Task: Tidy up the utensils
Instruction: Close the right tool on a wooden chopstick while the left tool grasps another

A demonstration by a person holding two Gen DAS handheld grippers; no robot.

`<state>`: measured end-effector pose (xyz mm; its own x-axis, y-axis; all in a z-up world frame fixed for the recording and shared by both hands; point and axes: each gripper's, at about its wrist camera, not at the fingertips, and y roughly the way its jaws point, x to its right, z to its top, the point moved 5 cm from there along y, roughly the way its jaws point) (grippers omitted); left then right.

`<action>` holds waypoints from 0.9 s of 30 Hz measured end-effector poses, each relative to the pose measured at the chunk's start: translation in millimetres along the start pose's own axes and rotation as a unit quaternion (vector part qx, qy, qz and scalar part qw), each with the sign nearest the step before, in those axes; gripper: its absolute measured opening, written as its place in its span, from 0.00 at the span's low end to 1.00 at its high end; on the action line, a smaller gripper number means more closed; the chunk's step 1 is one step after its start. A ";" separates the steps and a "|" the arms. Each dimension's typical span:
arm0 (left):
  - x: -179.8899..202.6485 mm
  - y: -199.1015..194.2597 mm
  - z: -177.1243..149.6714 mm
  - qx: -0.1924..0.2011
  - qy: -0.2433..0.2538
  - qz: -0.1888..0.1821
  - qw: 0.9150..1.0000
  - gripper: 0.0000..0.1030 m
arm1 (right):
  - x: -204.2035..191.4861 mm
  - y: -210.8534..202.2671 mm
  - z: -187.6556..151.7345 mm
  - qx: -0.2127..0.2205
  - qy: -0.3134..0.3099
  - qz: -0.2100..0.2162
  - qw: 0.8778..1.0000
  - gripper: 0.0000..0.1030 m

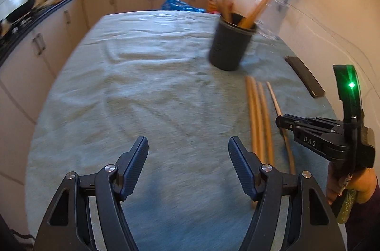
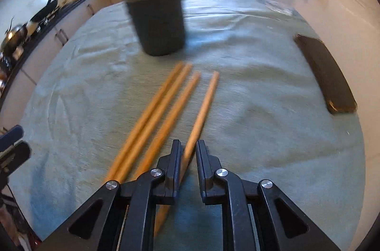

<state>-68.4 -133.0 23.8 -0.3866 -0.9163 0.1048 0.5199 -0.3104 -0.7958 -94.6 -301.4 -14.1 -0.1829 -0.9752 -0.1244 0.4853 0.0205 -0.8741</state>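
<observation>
Nearby, a cup (image 2: 158,20) stands beyond four sticks (image 2: 152,113); right hand-held gripper (image 2: 189,151) pinches the rightmost stick (image 2: 204,106), left hand-held gripper (image 1: 188,151) wide, empty.

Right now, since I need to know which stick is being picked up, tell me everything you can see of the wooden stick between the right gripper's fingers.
The wooden stick is a slim, round, light-brown rod, seemingly plain wood. It lies flat on the green cloth, the rightmost of four, slightly apart from the other three sticks, its far end toward the dark cup. The right gripper is closed around its near part; its near end is hidden under the gripper.
</observation>
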 end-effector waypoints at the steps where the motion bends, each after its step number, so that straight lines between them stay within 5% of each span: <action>1: 6.7 4.6 1.3 -0.002 0.007 -0.005 1.000 0.67 | 7.5 -2.4 -1.8 0.000 0.004 -0.007 1.000 0.12; 5: 41.5 32.7 16.3 -0.009 0.052 -0.019 0.998 0.67 | 29.2 -6.2 -6.0 0.005 0.028 0.003 1.000 0.13; 11: 76.2 66.3 35.3 -0.025 0.082 -0.065 0.994 0.51 | 33.7 -6.9 -7.5 0.017 0.036 0.021 0.999 0.13; 14: 81.9 84.9 37.6 -0.046 0.085 -0.067 0.993 0.38 | 35.2 -7.3 -8.5 0.020 0.037 0.026 0.999 0.13; 16: 82.4 95.3 35.9 -0.062 0.086 -0.062 0.992 0.21 | 35.7 -7.7 -9.3 0.022 0.040 0.031 0.998 0.14; 27: 83.0 110.6 41.7 -0.063 0.083 -0.041 0.994 0.16 | 30.3 -6.8 -8.8 0.029 0.026 0.015 0.999 0.14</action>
<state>-11.2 -253.9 -30.7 -0.5496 -0.8316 0.0806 0.3864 -0.3385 -0.8580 -110.9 -329.1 -16.1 -0.2122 -0.9614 -0.1754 0.5393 0.0345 -0.8414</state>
